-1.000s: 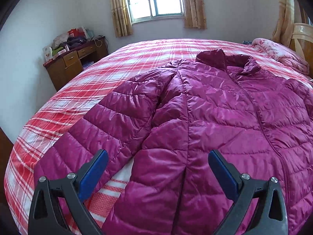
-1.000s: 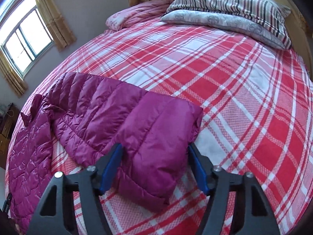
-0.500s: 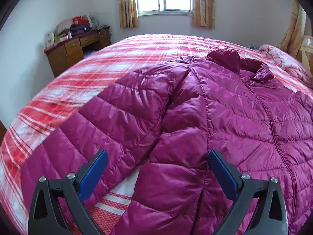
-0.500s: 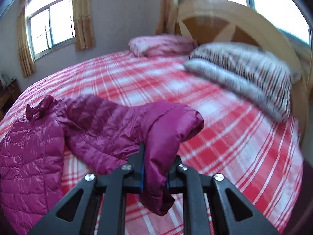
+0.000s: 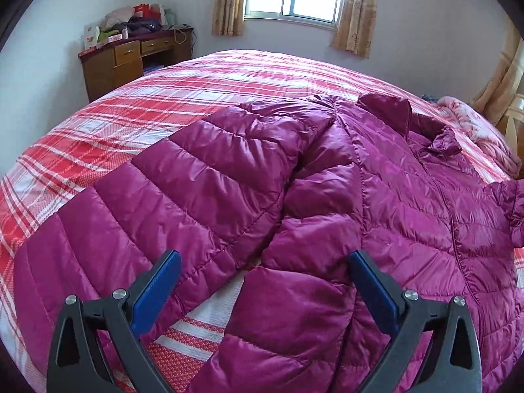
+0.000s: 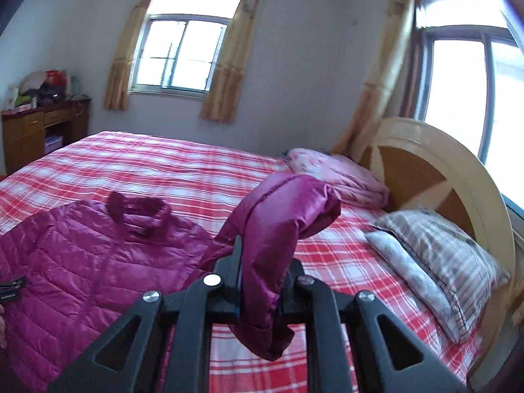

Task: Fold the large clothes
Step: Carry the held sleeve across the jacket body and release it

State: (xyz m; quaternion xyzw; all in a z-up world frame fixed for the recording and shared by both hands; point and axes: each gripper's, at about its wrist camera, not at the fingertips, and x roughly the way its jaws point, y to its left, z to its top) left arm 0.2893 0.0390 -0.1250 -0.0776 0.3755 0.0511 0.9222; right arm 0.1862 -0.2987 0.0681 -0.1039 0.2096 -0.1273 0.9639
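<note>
While the jacket (image 5: 376, 196) lies spread face-up across the bed (image 5: 196, 98), the right gripper (image 6: 258, 291) holds its sleeve (image 6: 281, 216) cuff pinched in narrow jaws, raised, likely to fold it over the body; the left gripper (image 5: 262, 285) hovers wide-jawed over the other armpit. No containers show.

one jacket (image 5: 327, 196); two grippers (image 5: 262, 271) (image 6: 258, 275); two windows (image 6: 183, 55); one desk (image 5: 131, 59); two pillows (image 6: 435, 262); one bed (image 5: 196, 85)

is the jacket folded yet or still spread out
Mostly spread: the jacket body lies flat on the bed. Only one sleeve is lifted, pinched in the right gripper.
</note>
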